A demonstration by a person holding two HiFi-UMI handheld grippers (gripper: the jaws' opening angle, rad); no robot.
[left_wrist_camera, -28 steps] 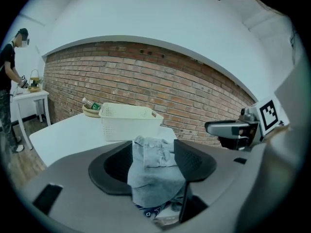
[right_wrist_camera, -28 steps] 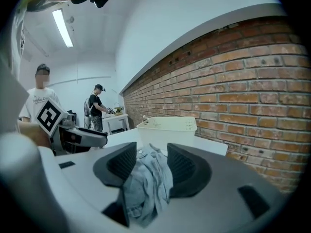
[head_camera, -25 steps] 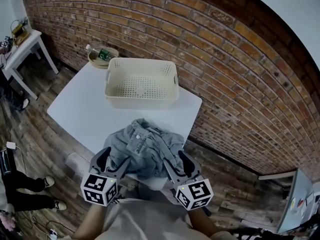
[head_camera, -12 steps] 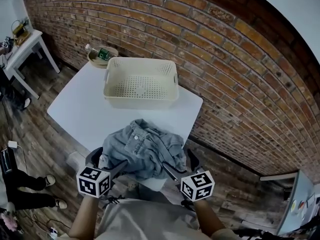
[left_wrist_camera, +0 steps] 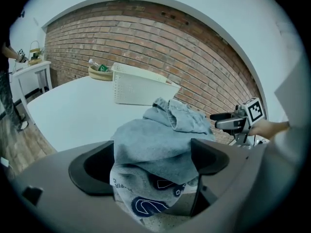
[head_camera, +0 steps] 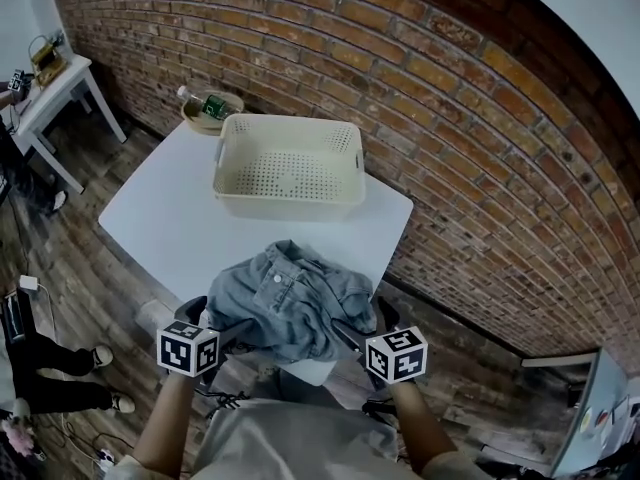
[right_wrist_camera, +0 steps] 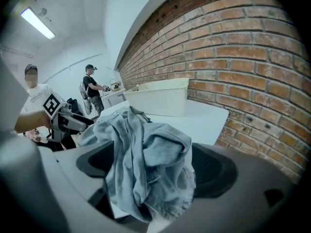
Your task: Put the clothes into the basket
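Observation:
A heap of grey-blue denim clothes (head_camera: 285, 303) lies at the near edge of the white table (head_camera: 170, 218), part of it hanging over the edge. The cream perforated basket (head_camera: 290, 196) stands empty farther back. My left gripper (head_camera: 212, 320) is at the heap's left and my right gripper (head_camera: 365, 324) at its right. Both pairs of jaws are opening. In the left gripper view, cloth (left_wrist_camera: 155, 140) lies loose between the jaws of the left gripper (left_wrist_camera: 153, 161). In the right gripper view, denim (right_wrist_camera: 141, 149) drapes between the jaws of the right gripper (right_wrist_camera: 155, 166), unpressed.
A bowl holding a plastic bottle (head_camera: 210, 108) sits at the table's far left corner, by the brick wall (head_camera: 450, 118). A small white side table (head_camera: 50, 83) stands at the far left. A person (right_wrist_camera: 92, 93) stands in the background of the right gripper view.
Both grippers have drawn back toward me and their jaws have spread apart, letting go of the cloth. The heap stays at the table's near edge.

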